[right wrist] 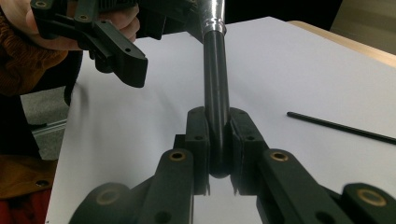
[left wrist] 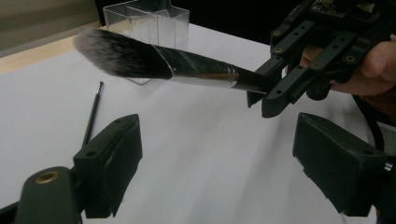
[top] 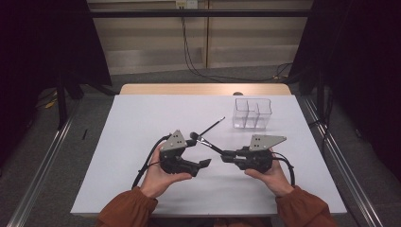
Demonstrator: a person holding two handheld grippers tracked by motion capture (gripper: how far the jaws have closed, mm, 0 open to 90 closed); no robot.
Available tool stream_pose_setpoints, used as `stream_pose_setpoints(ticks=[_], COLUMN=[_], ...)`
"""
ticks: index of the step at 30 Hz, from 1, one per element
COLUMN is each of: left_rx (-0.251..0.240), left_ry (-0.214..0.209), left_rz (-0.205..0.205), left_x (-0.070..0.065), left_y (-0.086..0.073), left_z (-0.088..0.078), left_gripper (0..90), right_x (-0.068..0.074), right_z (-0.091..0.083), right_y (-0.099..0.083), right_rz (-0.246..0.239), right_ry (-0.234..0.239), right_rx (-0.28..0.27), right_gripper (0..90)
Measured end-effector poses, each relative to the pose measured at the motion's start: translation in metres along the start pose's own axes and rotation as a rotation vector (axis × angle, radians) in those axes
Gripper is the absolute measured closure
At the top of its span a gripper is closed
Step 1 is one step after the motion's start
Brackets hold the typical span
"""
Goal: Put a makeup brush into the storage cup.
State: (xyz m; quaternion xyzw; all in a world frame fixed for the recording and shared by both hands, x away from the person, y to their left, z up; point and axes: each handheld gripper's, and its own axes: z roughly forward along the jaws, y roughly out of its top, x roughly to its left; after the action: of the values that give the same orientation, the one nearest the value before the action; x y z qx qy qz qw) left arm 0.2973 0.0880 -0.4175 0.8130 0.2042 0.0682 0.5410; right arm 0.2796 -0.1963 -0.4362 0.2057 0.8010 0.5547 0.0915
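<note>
Right gripper (right wrist: 218, 140) clamped on makeup brush (left wrist: 187, 65) handle — left gripper (left wrist: 217, 154) jaws apart, empty. Likely next: carry brush to far-right clear organizer (top: 252, 113).

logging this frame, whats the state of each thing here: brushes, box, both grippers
makeup brush: held off the table by its handle, bristles free
thin brush: lying flat on the table, untouched
clear divided box: upright, looks empty
right gripper: shut on the makeup brush handle
left gripper: open, nothing between its jaws
table: white top bearing the thin brush and the box
</note>
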Motion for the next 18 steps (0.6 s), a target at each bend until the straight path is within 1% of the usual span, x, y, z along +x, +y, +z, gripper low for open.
stream_pose_setpoints(ticks=[1,3,5,7,8,12,14,18], left_rx=[0.000,-0.015,-0.013,-0.019,-0.032,-0.037,-0.048,-0.058], left_ry=[-0.001,0.004,0.002,0.008,0.005,-0.011,-0.008,-0.017], left_rz=[-0.002,-0.013,-0.010,-0.020,-0.036,-0.046,-0.056,-0.072], left_x=[-0.0004,-0.0003,0.0008,0.0021,0.0026,0.0039,0.0030,0.0032], left_y=[0.0005,0.0010,0.0020,0.0023,0.0021,0.0026,0.0034,0.0058], left_z=[0.0004,0.0011,0.0006,0.0002,0.0005,0.0015,0.0027,0.0039], left_gripper=[19.0,20.1,22.7,24.4,25.8,31.1,33.4,36.2], right_x=[0.0001,0.0001,0.0002,0.0001,0.0003,0.0016,0.0021,0.0032], right_z=[-0.0001,-0.0002,-0.0001,0.0000,0.0000,0.0011,0.0021,0.0033], right_y=[0.0001,-0.0001,-0.0002,-0.0002,-0.0001,-0.0001,-0.0002,0.0000], right_rz=[-0.002,-0.002,-0.004,-0.005,-0.006,-0.012,-0.015,-0.022], right_ry=[0.000,-0.001,-0.002,-0.001,-0.001,-0.002,0.005,0.008], right_rx=[0.001,-0.001,-0.002,-0.007,-0.008,-0.006,-0.010,-0.012], right_gripper=[80.0,80.0,79.9,80.0,80.0,80.0,80.0,80.0])
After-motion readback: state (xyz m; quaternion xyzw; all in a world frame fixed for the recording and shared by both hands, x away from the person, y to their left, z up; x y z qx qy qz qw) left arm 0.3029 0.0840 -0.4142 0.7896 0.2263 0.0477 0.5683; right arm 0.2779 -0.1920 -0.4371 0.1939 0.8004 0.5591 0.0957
